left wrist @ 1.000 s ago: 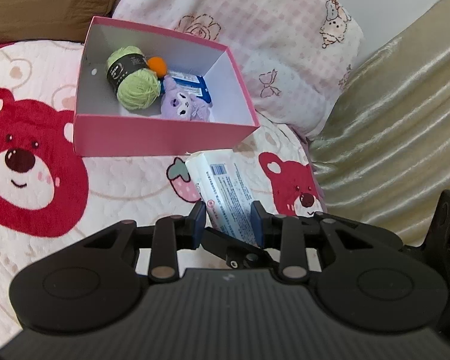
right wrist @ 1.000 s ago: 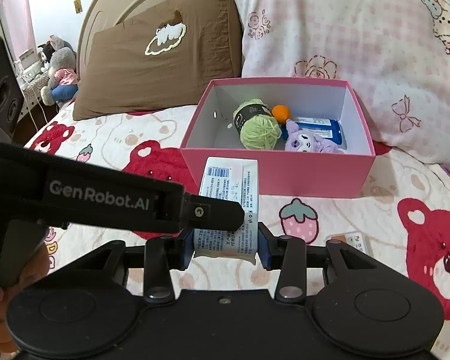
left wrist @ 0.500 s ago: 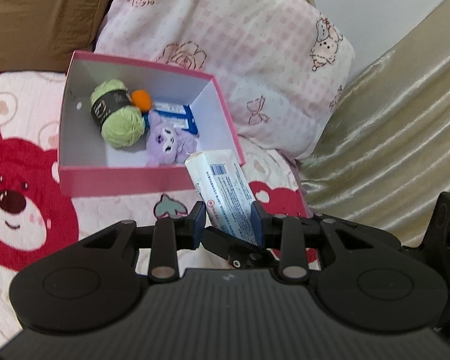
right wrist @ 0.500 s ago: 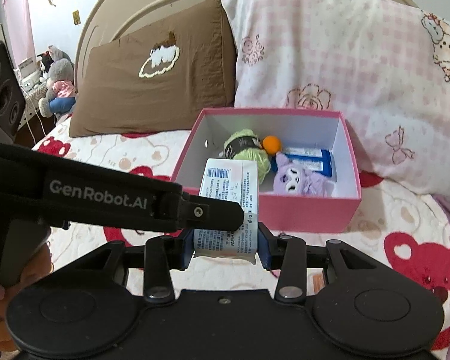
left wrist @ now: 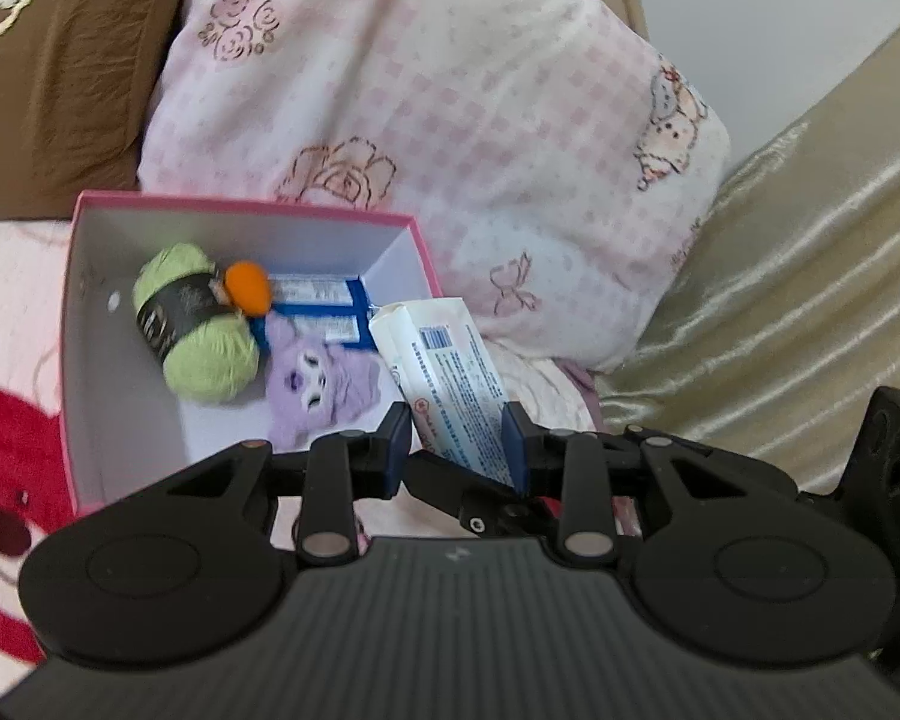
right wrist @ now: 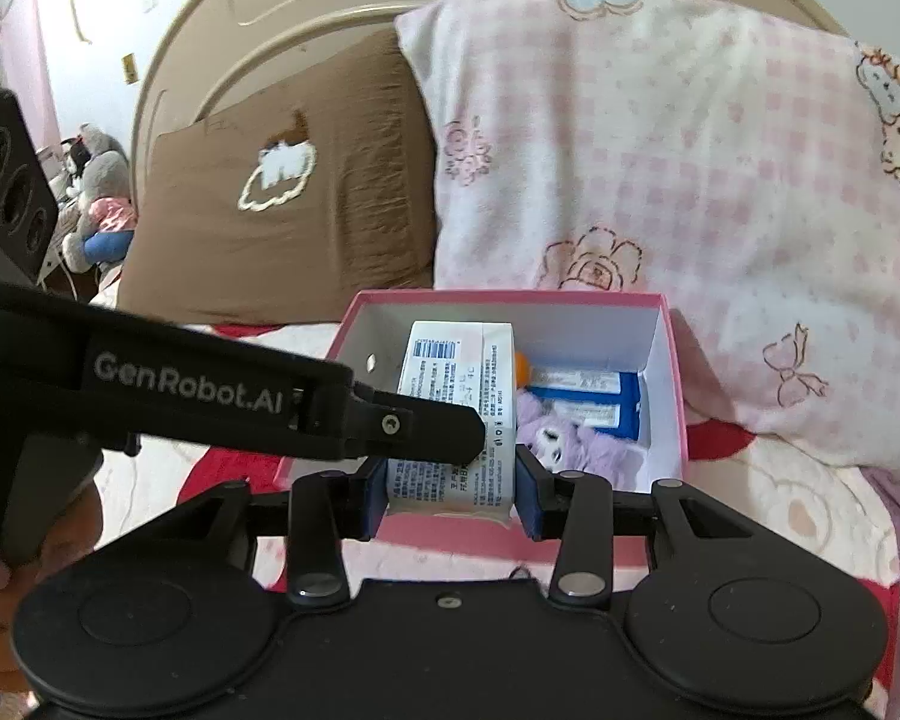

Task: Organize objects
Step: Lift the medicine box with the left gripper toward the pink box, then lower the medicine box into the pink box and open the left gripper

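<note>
Nearest, the right claw (right wrist: pixel 450 480) stood partly open with its blue pads (right wrist: pixel 373 492) pressed on the sides of a white soft pack printed with a barcode and small text (right wrist: pixel 456 414), held up over the near wall of an open pink cardboard box with a white inside (right wrist: pixel 678 384). From the left, the left claw (right wrist: pixel 444 429) reached across that same pack, its black tips nearly together and pinching the pack's left edge. In the left wrist view the pack (left wrist: pixel 450 384) rose between the left claw's own blue pads (left wrist: pixel 397 447), with the black tips of the other claw showing beneath it.

Inside the box (left wrist: pixel 84 360) lay a ball of light green yarn with a black band (left wrist: pixel 195 324), a small orange ball (left wrist: pixel 247 287), a purple plush toy (left wrist: pixel 318 384) and blue-and-white packets (left wrist: pixel 324 300). The box rested on a bed cover printed with red bears (left wrist: pixel 6 456). Behind it leaned a pink checked pillow (right wrist: pixel 660 144) and a brown pillow (right wrist: pixel 294 192), against a beige headboard (right wrist: pixel 342 6).
</note>
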A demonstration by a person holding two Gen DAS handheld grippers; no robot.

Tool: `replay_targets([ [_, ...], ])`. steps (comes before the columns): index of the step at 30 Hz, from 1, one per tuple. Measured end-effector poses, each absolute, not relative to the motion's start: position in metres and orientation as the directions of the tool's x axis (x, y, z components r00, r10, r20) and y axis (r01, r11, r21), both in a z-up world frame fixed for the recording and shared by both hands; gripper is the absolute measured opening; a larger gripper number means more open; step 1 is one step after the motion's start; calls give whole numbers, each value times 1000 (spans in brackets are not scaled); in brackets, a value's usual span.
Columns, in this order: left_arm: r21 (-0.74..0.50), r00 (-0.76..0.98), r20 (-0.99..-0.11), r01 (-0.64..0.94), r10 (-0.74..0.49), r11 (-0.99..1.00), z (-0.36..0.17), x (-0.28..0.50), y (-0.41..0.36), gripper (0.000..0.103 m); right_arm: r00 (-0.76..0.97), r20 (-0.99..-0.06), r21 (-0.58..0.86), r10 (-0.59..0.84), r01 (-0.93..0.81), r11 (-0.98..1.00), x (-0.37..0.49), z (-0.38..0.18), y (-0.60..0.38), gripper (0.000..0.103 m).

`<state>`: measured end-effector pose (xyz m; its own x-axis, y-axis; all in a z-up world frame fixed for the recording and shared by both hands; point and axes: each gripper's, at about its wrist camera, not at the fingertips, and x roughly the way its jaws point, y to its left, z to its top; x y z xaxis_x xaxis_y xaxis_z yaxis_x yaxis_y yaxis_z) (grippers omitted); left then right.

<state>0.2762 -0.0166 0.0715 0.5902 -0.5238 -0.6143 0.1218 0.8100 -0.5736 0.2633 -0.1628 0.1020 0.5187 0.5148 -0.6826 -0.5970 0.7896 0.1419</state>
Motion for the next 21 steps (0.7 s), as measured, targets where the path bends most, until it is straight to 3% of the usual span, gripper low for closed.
replay_targets([
  [11,-590,570,-629,92,-528,802,38,349,-23,31,499,-700,202,511,-548,812,339,79,-159,46],
  [21,-637,515,-637,67,-574,768,-25,408,-25,31,549,-717,127,429,-502,855,381,19,-150,46],
])
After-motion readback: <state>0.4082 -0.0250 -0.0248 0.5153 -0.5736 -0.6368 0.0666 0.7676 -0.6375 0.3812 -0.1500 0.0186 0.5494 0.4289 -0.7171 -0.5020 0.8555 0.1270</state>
